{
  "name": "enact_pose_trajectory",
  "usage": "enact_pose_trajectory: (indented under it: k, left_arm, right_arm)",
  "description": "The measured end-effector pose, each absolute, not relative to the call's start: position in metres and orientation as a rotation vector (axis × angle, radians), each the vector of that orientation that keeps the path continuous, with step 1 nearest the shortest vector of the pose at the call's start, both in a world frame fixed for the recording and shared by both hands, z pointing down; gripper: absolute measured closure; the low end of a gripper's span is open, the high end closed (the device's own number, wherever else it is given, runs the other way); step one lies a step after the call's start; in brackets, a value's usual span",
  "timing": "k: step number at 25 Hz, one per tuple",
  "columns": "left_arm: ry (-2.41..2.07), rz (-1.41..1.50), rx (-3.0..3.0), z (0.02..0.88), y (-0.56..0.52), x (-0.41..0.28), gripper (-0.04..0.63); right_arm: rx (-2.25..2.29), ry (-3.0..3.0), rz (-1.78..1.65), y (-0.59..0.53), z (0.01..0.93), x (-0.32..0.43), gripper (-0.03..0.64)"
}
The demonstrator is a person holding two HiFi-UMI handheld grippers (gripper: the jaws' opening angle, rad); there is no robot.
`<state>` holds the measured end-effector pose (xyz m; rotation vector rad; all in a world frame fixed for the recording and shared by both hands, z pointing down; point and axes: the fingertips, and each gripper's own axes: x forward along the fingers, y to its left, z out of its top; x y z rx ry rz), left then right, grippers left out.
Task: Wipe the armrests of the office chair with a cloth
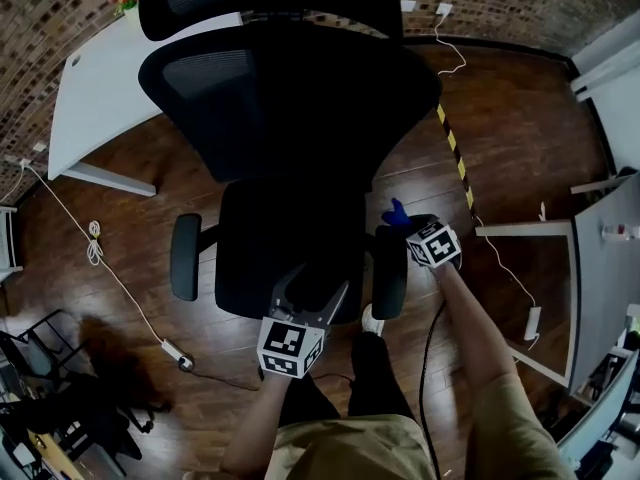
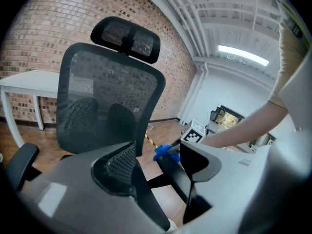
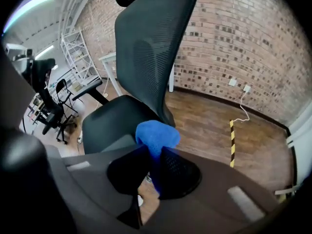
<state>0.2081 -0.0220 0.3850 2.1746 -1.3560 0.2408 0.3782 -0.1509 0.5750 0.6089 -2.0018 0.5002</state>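
While the person stands at the front edge of the black office chair [image 1: 290,118], both hand-held grippers reach over it. The right gripper [image 1: 405,220] has its jaws closed tight on a blue cloth [image 3: 156,135], a bunched fold standing out past the fingertips. That cloth sits at the far end, towards the backrest, of the right armrest [image 1: 390,273]; from the left gripper view it appears to rest on the pad. The left gripper [image 1: 312,286] hangs above the front of the seat [image 1: 285,238] with its jaws spread wide and nothing between them; only the right armrest and the cloth show beyond the gap. The left armrest [image 1: 185,256] stands well apart from both tools, with nothing on it. Surroundings noted: a white desk [image 1: 100,98] behind the chair against the brick wall [image 1: 40,38], a wooden floor [image 1: 520,128], and a yellow-and-black tape strip [image 1: 455,158] on that floor to the chair's right.
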Motion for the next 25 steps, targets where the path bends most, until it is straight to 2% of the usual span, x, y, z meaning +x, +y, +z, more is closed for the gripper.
enact_pose_trajectory:
  k: [5, 11, 19, 25]
  left_arm:
    - [-1.392, 0.234, 2.134, 0.391, -0.024, 0.180, 0.319]
    - [-1.397, 0.233, 2.134, 0.390, -0.024, 0.163, 0.319]
    - [-1.347, 0.242, 2.171, 0.392, -0.028, 0.169, 0.319]
    - [-1.298, 0.264, 2.200, 0.391, -0.029, 0.183, 0.319]
  right_arm:
    - [0.484, -2.015, 0.562, -0.152, 0.584, 0.351, 0.586]
    - [0.702, -2.070, 0.886, -0.138, 0.579, 0.386, 0.584]
    - [0.878, -2.103, 1.170, -0.033, 0.571, 0.415, 0.584]
    - [0.915, -2.023, 1.221, 0.044, 0.567, 0.417, 0.584]
